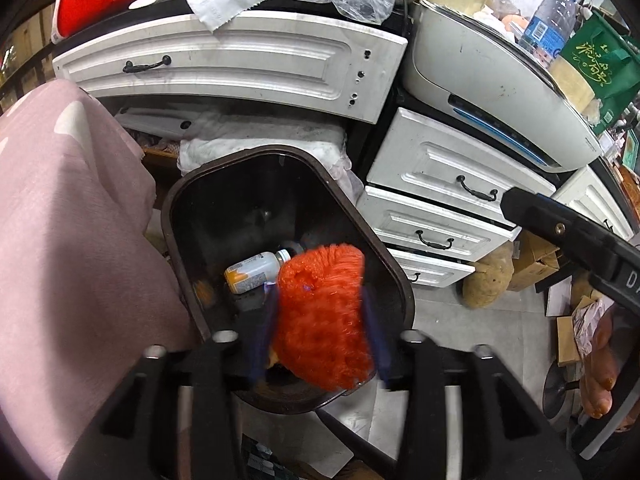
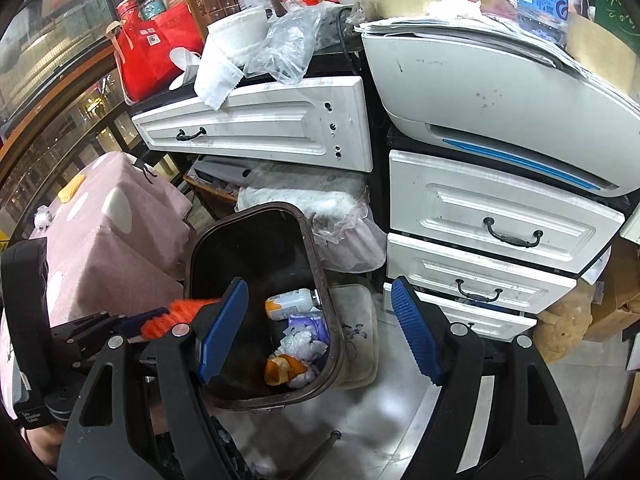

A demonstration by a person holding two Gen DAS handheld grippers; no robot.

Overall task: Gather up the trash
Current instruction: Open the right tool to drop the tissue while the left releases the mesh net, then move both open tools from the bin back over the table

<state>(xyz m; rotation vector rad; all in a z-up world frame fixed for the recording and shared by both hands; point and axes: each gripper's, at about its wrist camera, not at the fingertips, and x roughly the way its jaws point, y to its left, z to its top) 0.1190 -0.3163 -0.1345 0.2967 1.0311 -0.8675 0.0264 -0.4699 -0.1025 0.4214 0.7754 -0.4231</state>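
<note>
Right now the left gripper (image 1: pixel 320 336) is loosening around the orange net (image 1: pixel 324 316) over the bin (image 1: pixel 176 208); snagging on a pad, it could miss. Right gripper (image 2: pixel 320 332) is gaping empty.

A bin (image 2: pixel 320 264) stands on the floor before the drawers (image 2: pixel 492 220), a cloth-draped table (image 2: pixel 116 240) to its left. In it lie a bottle (image 2: pixel 290 303), crumpled paper (image 2: pixel 302 344) and peel (image 2: pixel 282 368). Between my left fingers (image 1: pixel 262 332), over the bin's near rim, sits a scrubber (image 1: pixel 324 316). A printer (image 2: pixel 500 92) rests atop the drawers.
</note>
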